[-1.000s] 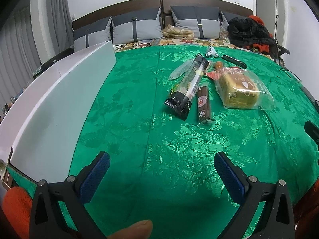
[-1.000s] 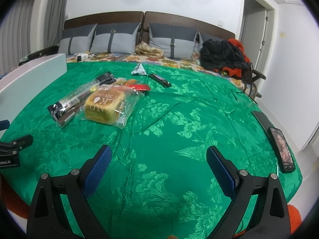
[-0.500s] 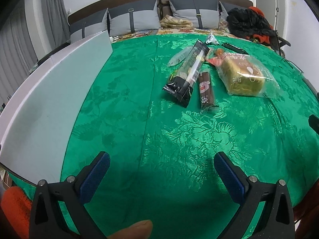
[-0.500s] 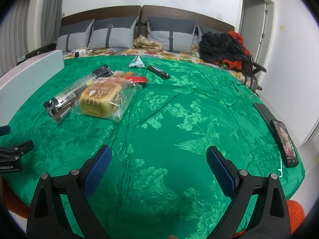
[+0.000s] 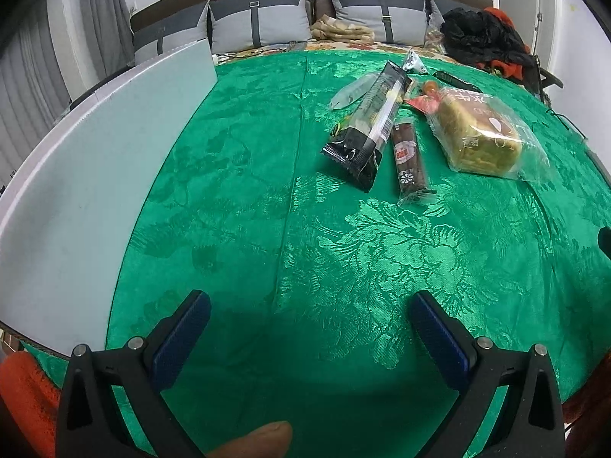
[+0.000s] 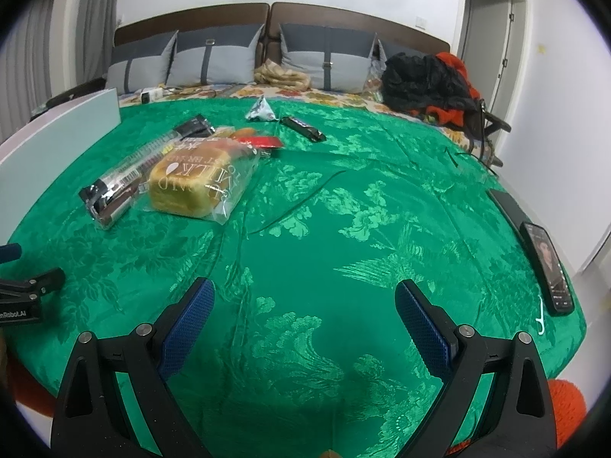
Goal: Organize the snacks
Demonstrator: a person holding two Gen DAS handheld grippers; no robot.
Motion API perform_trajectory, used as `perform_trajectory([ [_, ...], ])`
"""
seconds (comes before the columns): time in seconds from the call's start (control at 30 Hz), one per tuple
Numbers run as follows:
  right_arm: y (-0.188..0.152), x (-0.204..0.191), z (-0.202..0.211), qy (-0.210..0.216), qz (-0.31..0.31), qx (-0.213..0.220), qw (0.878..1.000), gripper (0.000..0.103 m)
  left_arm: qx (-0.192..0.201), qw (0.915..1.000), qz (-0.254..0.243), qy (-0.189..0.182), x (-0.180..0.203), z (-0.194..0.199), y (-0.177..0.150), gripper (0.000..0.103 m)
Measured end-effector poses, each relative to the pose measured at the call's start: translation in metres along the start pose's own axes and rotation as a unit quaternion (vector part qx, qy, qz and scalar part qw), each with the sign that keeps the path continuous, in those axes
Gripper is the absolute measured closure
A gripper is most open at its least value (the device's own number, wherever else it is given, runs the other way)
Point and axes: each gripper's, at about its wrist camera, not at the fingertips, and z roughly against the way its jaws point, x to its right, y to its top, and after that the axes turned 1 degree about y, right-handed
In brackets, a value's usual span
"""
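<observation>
Hovering over the green brocade bedspread (image 5: 305, 252), the left hand-held gripper (image 5: 311, 328) has its blue-padded fingers spread wide with nothing between them, and the right hand-held gripper (image 6: 304, 311) hangs the same way, wide and empty, above the near part of the bed. Ahead of the left one, well apart from it, the snacks lie in a loose cluster: a long black snack pack (image 5: 368, 126), a slim brown snack bar (image 5: 408, 158) just beside it, and a clear bag of milk bread (image 5: 483, 135) to the right. A red wrapper (image 6: 259, 141) peeks out behind the bread, and a small silver packet (image 6: 261, 110) and a black remote (image 6: 303, 128) lie farther back. A white box wall (image 5: 88, 175) stands along the left edge of the bed. A phone (image 6: 548, 267) rests near the right edge. Grey pillows (image 6: 324, 59) line the headboard.
</observation>
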Motion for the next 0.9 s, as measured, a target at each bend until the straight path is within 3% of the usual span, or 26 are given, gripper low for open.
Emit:
perform_trajectory([
  [0.33,0.016,0.033,-0.016,0.007,-0.058,-0.032,0.998,0.006,-0.010,0.9998,0.010,-0.014,-0.004,-0.004,0.002,0.000],
  [0.67,0.040,0.075,-0.080,-0.022,-0.033,-0.098,0.994,0.006,-0.015,0.9995,0.021,-0.019,-0.006,-0.007,0.002,0.000],
  [0.9,0.044,0.090,-0.107,-0.035,-0.053,-0.110,0.992,0.006,-0.015,0.9995,0.023,-0.018,-0.006,-0.008,0.003,0.000],
])
